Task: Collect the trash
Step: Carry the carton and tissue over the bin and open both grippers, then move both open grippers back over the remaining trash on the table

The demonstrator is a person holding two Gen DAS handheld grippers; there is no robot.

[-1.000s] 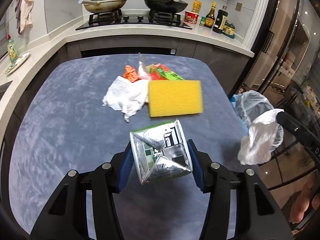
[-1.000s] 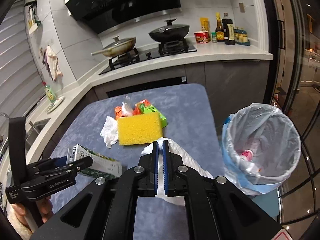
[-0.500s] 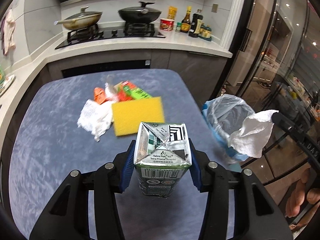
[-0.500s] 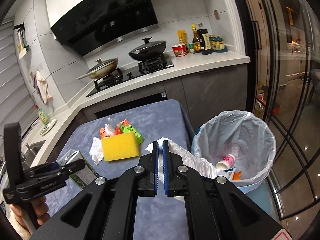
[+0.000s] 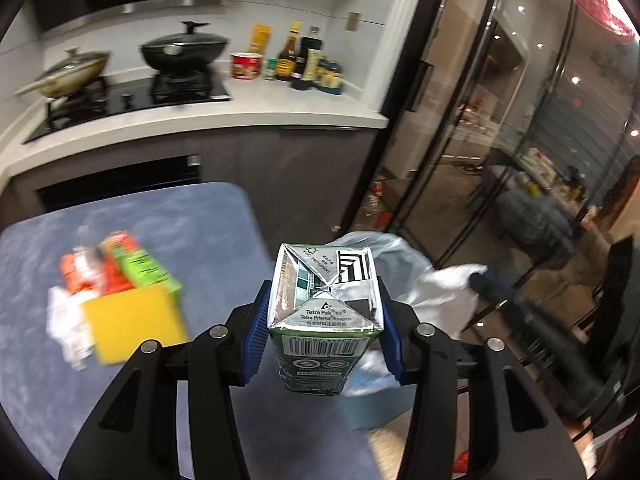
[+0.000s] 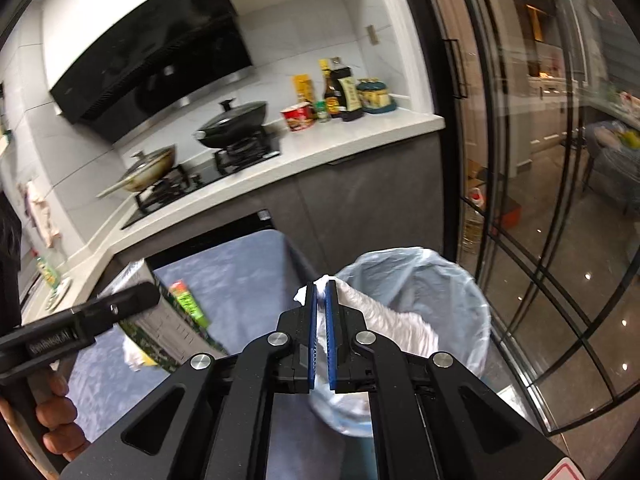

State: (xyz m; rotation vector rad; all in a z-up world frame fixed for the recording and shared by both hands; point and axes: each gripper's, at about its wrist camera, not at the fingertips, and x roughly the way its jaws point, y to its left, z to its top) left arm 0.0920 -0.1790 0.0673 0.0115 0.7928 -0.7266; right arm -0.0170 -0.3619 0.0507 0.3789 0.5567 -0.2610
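My left gripper point(image 5: 324, 316) is shut on a green and silver Tetra Pak carton point(image 5: 324, 308), held in the air near the table's right edge, by the bin. My right gripper point(image 6: 320, 300) is shut on a crumpled white tissue point(image 6: 384, 320) and holds it over the rim of the trash bin point(image 6: 452, 280), which is lined with a pale blue bag. The bin point(image 5: 392, 248) shows partly behind the carton in the left wrist view. On the blue-grey table point(image 5: 160, 216) lie a yellow sponge point(image 5: 132, 324), a white tissue point(image 5: 66, 328) and red and green wrappers point(image 5: 120, 268).
A counter with a stove, two pans point(image 6: 232, 120) and bottles point(image 6: 344, 92) stands behind the table. Glass doors point(image 6: 540, 200) rise to the right of the bin. The left gripper and carton point(image 6: 160, 320) show at the left of the right wrist view.
Both grippers have moved right toward the bin. The carton has gone from above the table's middle to its right edge. The tissue is now over the bin's rim.
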